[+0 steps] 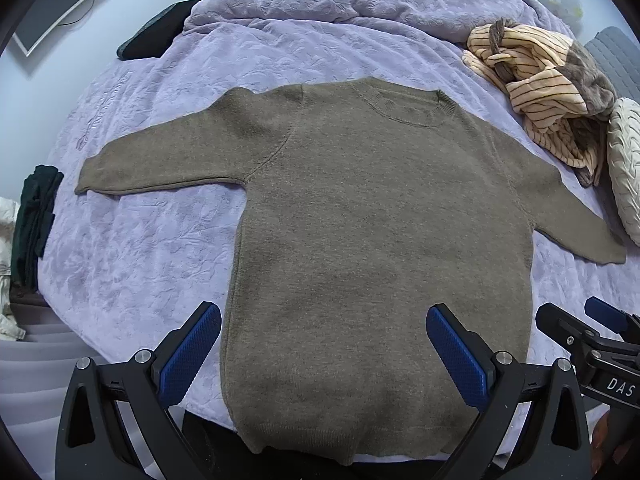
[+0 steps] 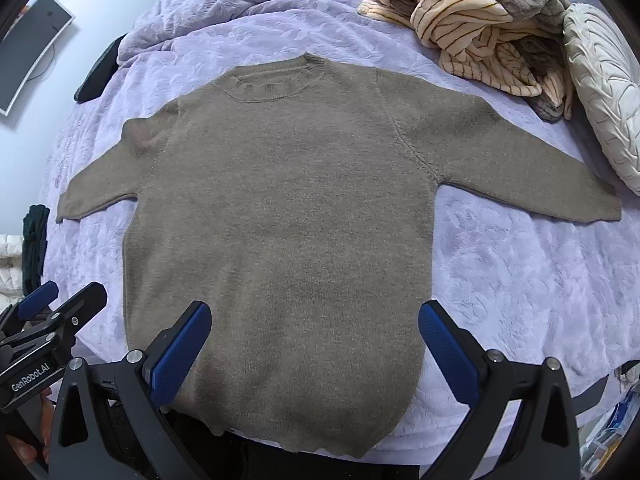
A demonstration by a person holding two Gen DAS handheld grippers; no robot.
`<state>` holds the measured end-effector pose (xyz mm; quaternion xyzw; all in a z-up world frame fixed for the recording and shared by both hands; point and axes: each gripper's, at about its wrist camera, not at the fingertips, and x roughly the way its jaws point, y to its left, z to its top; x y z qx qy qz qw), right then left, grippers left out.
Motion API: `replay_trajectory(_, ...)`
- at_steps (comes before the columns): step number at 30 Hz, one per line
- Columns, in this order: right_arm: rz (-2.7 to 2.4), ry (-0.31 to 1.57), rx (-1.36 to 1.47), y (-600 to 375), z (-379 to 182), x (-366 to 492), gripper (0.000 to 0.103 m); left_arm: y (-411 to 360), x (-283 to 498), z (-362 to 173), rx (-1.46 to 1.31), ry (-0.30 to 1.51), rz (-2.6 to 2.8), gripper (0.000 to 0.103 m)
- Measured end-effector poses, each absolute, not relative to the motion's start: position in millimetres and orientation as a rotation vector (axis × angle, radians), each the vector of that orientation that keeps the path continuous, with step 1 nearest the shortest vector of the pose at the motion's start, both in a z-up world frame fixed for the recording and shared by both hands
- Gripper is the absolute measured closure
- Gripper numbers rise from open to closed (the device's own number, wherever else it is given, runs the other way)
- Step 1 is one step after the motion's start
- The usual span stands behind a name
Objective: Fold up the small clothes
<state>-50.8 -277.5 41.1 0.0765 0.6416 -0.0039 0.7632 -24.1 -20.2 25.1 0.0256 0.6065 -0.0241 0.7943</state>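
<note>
Left wrist view: a brown sweater [image 1: 360, 220] lies flat, front up, on the lavender bed [image 1: 160, 240], sleeves spread, hem nearest. Both the left tool [image 1: 324, 344] and right tool [image 2: 314, 340] hang above the hem, fingers wide apart, holding nothing. Striped clothes [image 1: 536, 88] sit far right.

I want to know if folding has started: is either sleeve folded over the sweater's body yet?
No, the sweater lies flat on the bed with both sleeves spread outward.
</note>
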Motion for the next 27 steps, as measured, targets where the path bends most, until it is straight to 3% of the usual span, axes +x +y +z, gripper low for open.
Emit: replay_trajectory(27,-0.134,1.431,0.194,-213,13,-33,0.000,58,25,-22,0.027,1.347,-0.221,0.000)
